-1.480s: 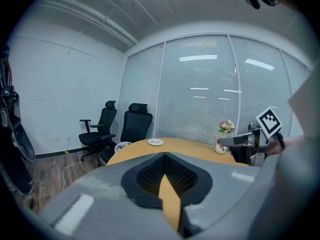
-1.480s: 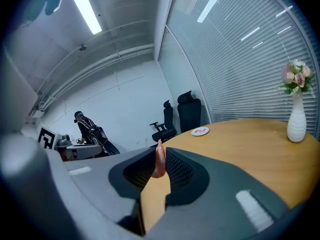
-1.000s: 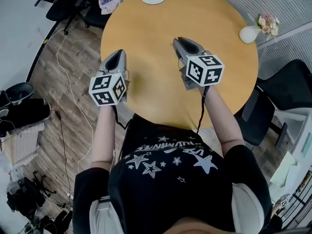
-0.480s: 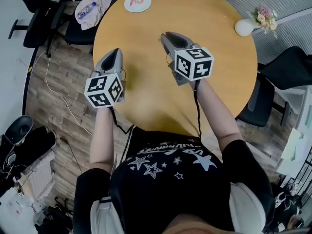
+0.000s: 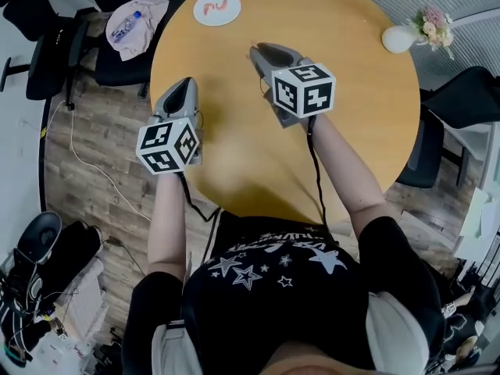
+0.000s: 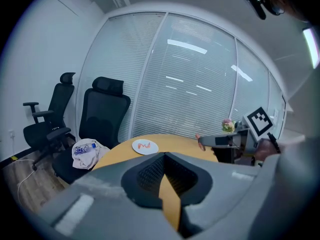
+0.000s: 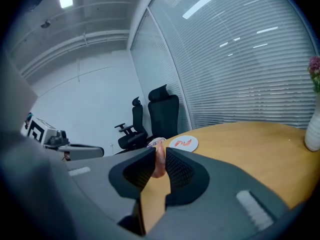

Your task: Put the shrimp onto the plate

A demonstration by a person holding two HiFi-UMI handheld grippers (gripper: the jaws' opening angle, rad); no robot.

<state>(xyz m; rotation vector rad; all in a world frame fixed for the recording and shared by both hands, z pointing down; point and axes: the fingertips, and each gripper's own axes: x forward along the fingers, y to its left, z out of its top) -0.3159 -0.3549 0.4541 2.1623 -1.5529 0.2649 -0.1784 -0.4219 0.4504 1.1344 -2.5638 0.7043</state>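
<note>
The pale pink shrimp (image 7: 160,160) shows in the right gripper view only as a narrow strip. Its sides are buried between the dark ribbed pads of the right gripper (image 7: 160,149) that clamp it. How far down it reaches cannot be told. In the head view the shrimp is out of sight, hidden under that gripper's grey body.

The red pieces on the round white plate (image 5: 216,8) are too small to identify. The white vase of pink flowers (image 7: 313,132) is cut off by the right gripper view's right edge. The label on the clear plastic bottle (image 5: 125,26) is too small to read. The black office chair (image 5: 461,104) runs past the head view's right edge.
</note>
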